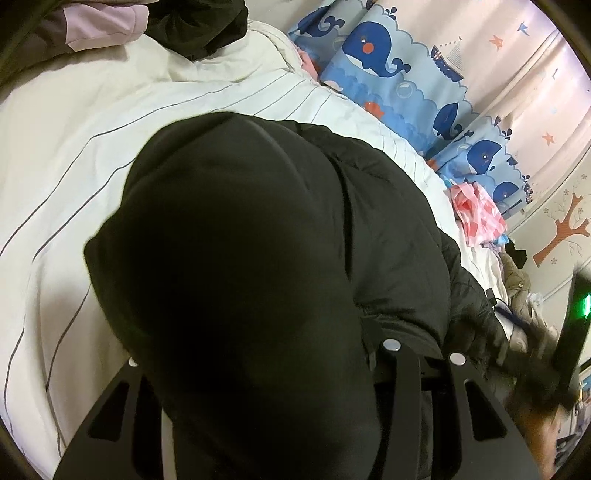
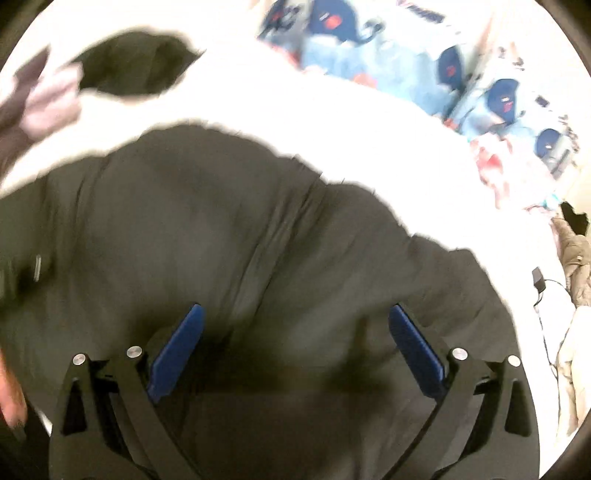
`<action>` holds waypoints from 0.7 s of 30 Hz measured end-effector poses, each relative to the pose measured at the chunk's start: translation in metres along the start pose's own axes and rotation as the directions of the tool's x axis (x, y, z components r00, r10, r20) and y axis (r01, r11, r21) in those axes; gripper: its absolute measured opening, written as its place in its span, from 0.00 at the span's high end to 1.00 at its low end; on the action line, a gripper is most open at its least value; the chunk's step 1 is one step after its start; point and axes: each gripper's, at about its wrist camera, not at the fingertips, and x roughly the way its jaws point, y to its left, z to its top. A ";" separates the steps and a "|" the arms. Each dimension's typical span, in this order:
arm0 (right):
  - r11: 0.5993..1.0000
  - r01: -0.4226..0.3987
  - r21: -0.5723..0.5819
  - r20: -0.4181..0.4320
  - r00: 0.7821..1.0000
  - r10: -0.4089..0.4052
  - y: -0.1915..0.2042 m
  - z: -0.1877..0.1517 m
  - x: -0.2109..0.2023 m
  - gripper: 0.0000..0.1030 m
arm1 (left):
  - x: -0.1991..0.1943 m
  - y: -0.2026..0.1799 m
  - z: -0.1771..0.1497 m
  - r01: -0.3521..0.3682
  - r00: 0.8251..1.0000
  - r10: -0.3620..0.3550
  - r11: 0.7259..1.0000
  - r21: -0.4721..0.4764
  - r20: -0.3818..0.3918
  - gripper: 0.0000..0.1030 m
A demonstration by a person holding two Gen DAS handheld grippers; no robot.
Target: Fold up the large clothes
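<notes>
White bedding with thin grey stripes (image 1: 110,155) covered the bed, and whale-print blue cushions (image 1: 384,62) lined the pink wall toward two o'clock. A bulky black padded jacket (image 2: 236,229) lay spread across the bed's near half, filling both wrist views from the centre down to six o'clock. More dark and lilac clothing (image 1: 110,26) was heaped at eleven o'clock.

The left claw (image 1: 295,369) was buried under a thick fold of the jacket that draped over its fingers; it appeared clamped on that fold, though the pads themselves were hidden. The right claw (image 2: 295,354) stood with its blue pads (image 2: 177,350) wide apart, empty, hovering just above the jacket's cloth.

Folding seemed barely underway. To do this step well, the left side should probably keep its bunch firmly pinched while the right claw takes a matching edge toward four o'clock, so both carry the layer over evenly. Puffy cloth may spring back, so pressing the crease flat afterwards would help.
</notes>
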 end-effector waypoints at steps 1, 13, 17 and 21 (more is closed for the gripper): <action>1.000 0.017 0.020 0.021 1.000 -0.018 -0.009 0.014 0.005 0.06 | 0.000 -0.001 0.000 0.001 1.000 -0.001 1.000 -0.001 0.000 0.55; 0.983 0.133 0.124 -0.147 0.982 -0.114 -0.045 0.048 0.147 0.06 | -0.003 -0.004 0.001 0.009 1.000 -0.009 1.000 0.021 0.016 0.55; 0.985 0.062 0.162 -0.135 0.990 -0.040 -0.056 0.042 0.119 0.06 | -0.002 0.000 0.001 0.018 1.000 -0.018 1.000 0.001 0.008 0.55; 0.995 -0.006 0.101 -0.023 1.000 0.008 -0.036 0.017 0.045 0.06 | -0.002 0.001 0.000 0.019 1.000 -0.019 1.000 -0.004 0.006 0.55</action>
